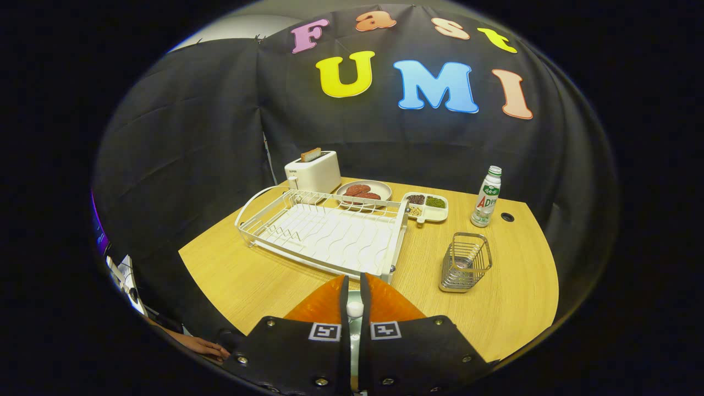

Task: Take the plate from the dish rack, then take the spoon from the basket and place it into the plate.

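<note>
My gripper (353, 281) is shut on a pale spoon (355, 309), whose rounded end shows in the narrow gap between the fingers. Right under the fingers, an orange plate (391, 306) lies on the wooden table (242, 275), mostly hidden by the gripper body. Just beyond the fingertips stands the white wire dish rack (324, 231), with nothing in it. The metal wire basket (465, 262) stands to the right of the rack and ahead of the fingers, and looks empty.
Behind the rack are a white toaster (313, 171) with a slice in it, a plate of red patties (364, 191) and a divided tray of grains (426, 205). A small bottle (487, 197) stands far right. A person's hand (201, 346) rests at the near-left table edge.
</note>
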A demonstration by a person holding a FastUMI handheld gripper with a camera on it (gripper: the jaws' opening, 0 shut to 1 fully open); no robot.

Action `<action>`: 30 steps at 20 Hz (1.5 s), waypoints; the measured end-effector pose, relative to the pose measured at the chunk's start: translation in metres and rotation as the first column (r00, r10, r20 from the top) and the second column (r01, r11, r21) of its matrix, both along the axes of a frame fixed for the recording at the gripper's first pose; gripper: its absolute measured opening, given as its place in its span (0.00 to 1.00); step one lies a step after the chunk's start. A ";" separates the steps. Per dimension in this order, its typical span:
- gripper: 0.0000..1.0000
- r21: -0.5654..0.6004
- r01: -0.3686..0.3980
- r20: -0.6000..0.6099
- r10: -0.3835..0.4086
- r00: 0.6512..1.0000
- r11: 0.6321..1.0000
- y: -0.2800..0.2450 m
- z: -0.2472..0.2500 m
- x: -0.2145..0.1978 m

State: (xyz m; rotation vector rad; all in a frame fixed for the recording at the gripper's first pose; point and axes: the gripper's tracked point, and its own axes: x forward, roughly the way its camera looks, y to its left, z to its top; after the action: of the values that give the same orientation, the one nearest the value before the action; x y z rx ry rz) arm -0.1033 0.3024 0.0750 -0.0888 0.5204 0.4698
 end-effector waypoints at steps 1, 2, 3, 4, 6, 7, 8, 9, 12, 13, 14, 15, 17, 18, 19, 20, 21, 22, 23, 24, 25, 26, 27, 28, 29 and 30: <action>0.06 0.000 -0.003 -0.003 0.003 1.000 1.000 0.003 -0.001 0.000; 0.05 0.001 -0.008 -0.002 0.008 1.000 1.000 0.007 -0.001 0.001; 0.06 0.001 -0.014 -0.003 0.014 1.000 1.000 0.010 -0.001 0.002; 0.07 -0.001 -0.020 -0.005 0.020 1.000 1.000 0.015 -0.005 0.002; 0.07 -0.006 -0.030 -0.015 0.030 0.999 1.000 0.021 -0.011 0.003; 0.09 -0.006 -0.035 -0.022 0.035 0.999 0.999 0.025 -0.015 0.003; 0.09 -0.007 -0.039 -0.024 0.039 0.999 0.999 0.028 -0.018 0.004; 0.09 -0.011 -0.041 -0.028 0.041 0.999 0.999 0.030 -0.020 0.005; 0.16 0.000 -0.044 -0.029 0.044 0.999 0.999 0.031 -0.019 0.006; 0.23 0.004 -0.047 -0.024 0.047 0.999 0.999 0.031 -0.016 0.007; 0.25 0.002 -0.043 -0.015 0.043 0.999 0.999 0.027 -0.013 0.008; 0.25 0.002 -0.036 0.000 0.036 0.999 0.999 0.023 -0.008 0.010; 0.30 0.010 -0.011 0.032 0.011 0.999 1.000 0.012 0.007 0.013; 0.30 0.019 0.012 0.056 -0.013 0.998 1.000 0.005 0.018 0.015; 0.30 0.030 0.038 0.080 -0.040 0.996 0.999 -0.005 0.028 0.017; 0.30 0.043 0.063 0.105 -0.067 0.992 0.997 -0.015 0.040 0.019; 0.30 0.053 0.093 0.133 -0.099 0.986 0.994 -0.026 0.054 0.020; 0.30 0.060 0.125 0.162 -0.133 0.978 0.990 -0.039 0.067 0.022; 0.30 0.071 0.158 0.191 -0.169 0.967 0.985 -0.052 0.080 0.024; 0.30 0.083 0.192 0.218 -0.206 0.954 0.978 -0.066 0.093 0.026; 0.30 0.098 0.226 0.246 -0.244 0.938 0.969 -0.081 0.108 0.026; 0.30 0.117 0.256 0.272 -0.279 0.921 0.959 -0.095 0.122 0.026; 0.30 0.136 0.284 0.296 -0.312 0.903 0.949 -0.107 0.137 0.026; 0.30 0.155 0.314 0.318 -0.348 0.882 0.937 -0.121 0.152 0.023; 0.33 0.183 0.334 0.345 -0.378 0.859 0.925 -0.131 0.167 0.022; 0.55 0.215 0.339 0.371 -0.398 0.839 0.916 -0.136 0.182 0.016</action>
State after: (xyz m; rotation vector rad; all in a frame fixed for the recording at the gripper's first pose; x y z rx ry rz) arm -0.0870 0.1664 0.2571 0.0513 0.0809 0.0965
